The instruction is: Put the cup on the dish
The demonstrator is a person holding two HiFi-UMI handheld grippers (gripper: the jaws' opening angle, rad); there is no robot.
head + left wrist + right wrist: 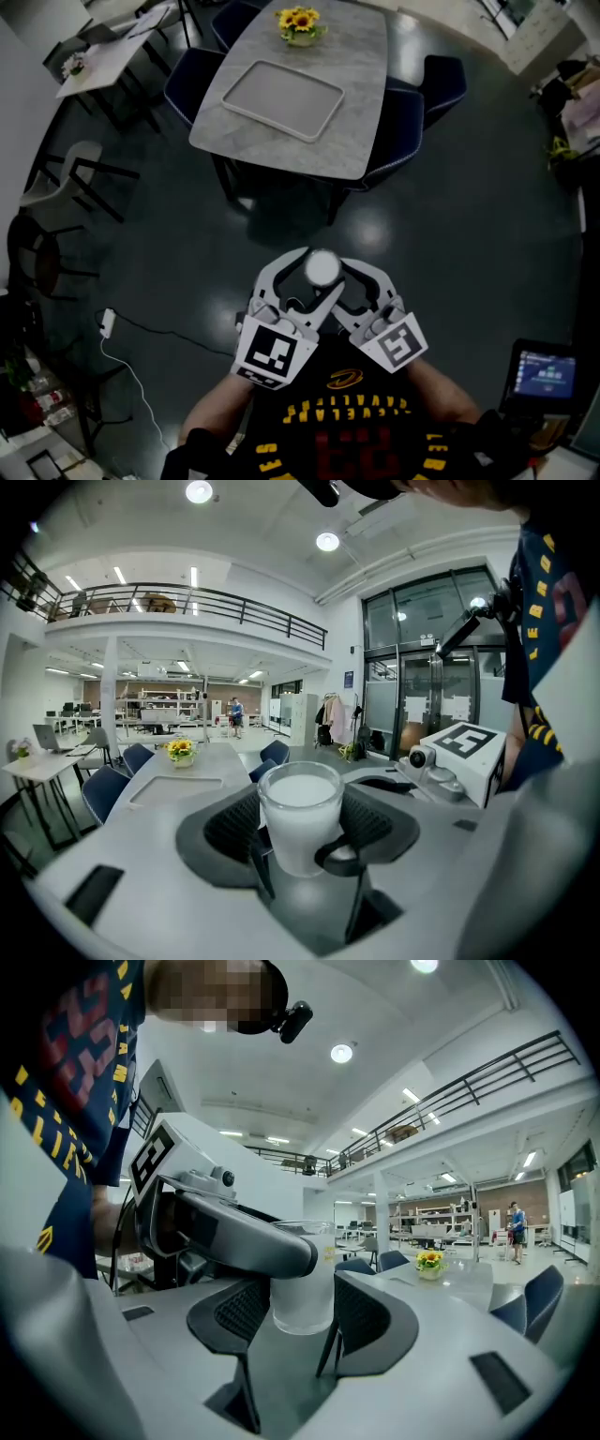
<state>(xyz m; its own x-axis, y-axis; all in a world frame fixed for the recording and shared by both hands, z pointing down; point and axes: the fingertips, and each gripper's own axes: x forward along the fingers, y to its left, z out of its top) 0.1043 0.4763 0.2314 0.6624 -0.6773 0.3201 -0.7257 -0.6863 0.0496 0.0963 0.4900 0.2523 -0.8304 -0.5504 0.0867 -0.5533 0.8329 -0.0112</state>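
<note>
A white frosted cup (322,268) hangs in the air in front of the person's chest, above the dark floor. My left gripper (302,279) and right gripper (345,279) both close round it from opposite sides, their fingers crossing. In the left gripper view the cup (300,808) sits between the ribbed pads (232,825), with the right gripper's marker cube (461,747) beside it. In the right gripper view the cup (302,1297) is held between the jaws, and a left finger (234,1227) crosses in front. The pale rectangular dish (281,98) lies bare on the grey table (366,112) ahead.
A pot of yellow flowers (300,25) stands at the table's far end. Blue chairs (441,84) ring the table. A white plug and cable (108,323) lie on the floor at the left. A lit screen (544,373) sits at the lower right.
</note>
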